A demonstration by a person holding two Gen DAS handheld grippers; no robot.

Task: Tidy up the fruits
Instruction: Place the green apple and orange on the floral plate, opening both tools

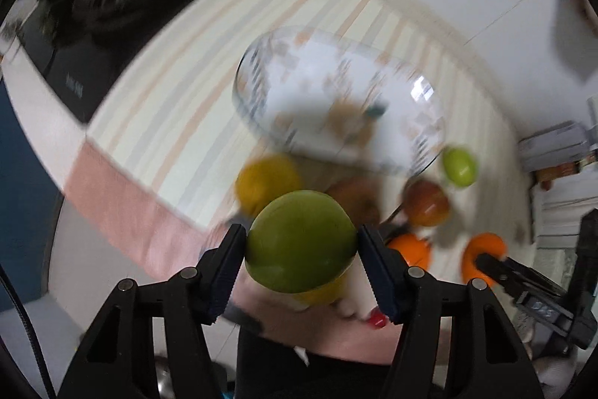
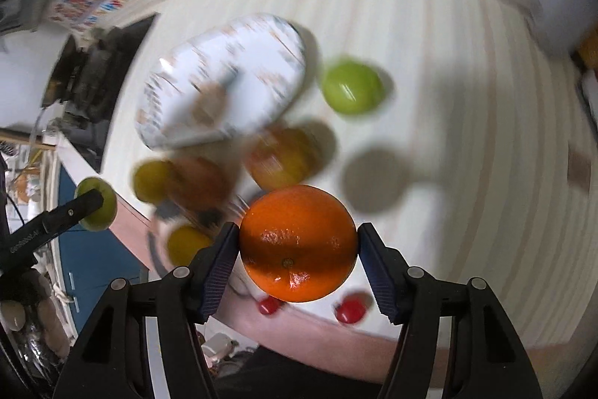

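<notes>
Left gripper (image 1: 301, 243) pinches the lime (image 1: 301, 242), right gripper (image 2: 298, 243) the orange (image 2: 298, 243); lower each gently (views blurred) onto the plate (image 2: 224, 81).

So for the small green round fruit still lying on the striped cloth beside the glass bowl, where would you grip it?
Grip the small green round fruit across its widest middle, coming from above. It lies apart from the glass bowl, with bare striped cloth on its far side for the fingers.
</notes>
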